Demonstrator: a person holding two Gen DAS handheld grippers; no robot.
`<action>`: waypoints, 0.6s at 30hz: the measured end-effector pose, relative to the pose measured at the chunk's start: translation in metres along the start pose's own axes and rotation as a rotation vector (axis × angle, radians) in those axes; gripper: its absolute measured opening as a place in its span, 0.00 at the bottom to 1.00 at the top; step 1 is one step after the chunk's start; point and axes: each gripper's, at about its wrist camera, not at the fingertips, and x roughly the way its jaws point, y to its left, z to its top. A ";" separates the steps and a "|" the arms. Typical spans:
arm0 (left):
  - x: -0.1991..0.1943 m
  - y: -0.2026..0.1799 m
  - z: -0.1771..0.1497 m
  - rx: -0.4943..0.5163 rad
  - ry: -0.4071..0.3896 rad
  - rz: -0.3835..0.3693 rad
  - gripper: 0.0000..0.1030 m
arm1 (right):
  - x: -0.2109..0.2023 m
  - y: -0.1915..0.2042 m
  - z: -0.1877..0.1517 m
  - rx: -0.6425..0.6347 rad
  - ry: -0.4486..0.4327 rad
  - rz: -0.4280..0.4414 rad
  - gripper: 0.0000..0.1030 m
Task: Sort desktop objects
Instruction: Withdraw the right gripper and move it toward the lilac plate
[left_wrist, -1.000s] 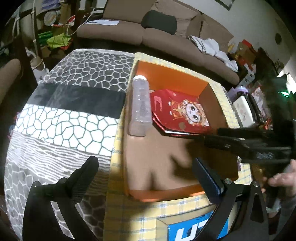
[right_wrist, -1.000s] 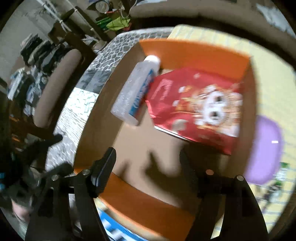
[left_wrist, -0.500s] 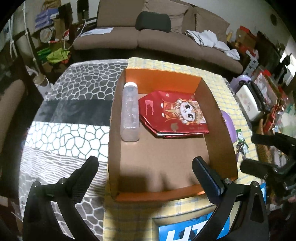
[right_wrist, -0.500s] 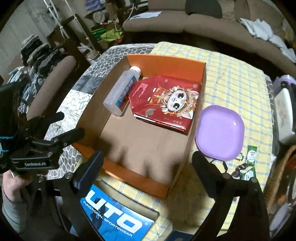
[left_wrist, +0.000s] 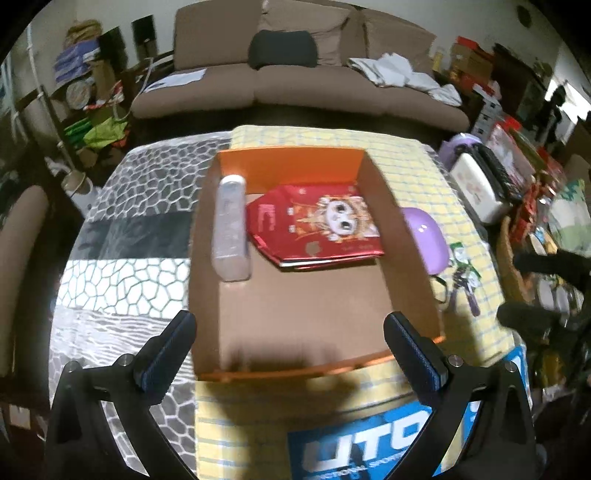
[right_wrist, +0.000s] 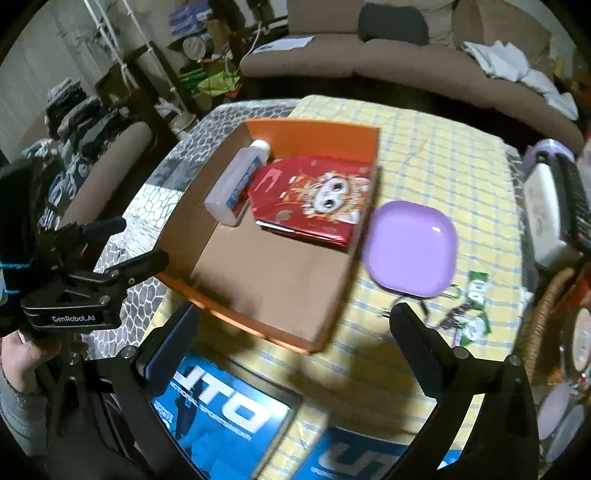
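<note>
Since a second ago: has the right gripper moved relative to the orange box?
Yes. The right gripper has pulled back and up from the orange box: earlier its fingers framed the box floor, now they straddle the near corner, empty and wide open, with the purple plate in view.

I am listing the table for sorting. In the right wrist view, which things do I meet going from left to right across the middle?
Clear bottle → red packet → purple plate → white case with the dark brush.
</note>
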 end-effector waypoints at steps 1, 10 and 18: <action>0.000 -0.006 0.001 0.011 0.001 -0.010 1.00 | -0.007 -0.010 -0.002 0.014 -0.007 -0.009 1.00; 0.027 -0.074 0.014 0.066 0.051 -0.132 1.00 | -0.024 -0.106 -0.022 0.152 -0.023 -0.077 1.00; 0.067 -0.114 0.042 0.079 0.056 -0.113 1.00 | 0.018 -0.162 -0.015 0.215 -0.005 -0.106 1.00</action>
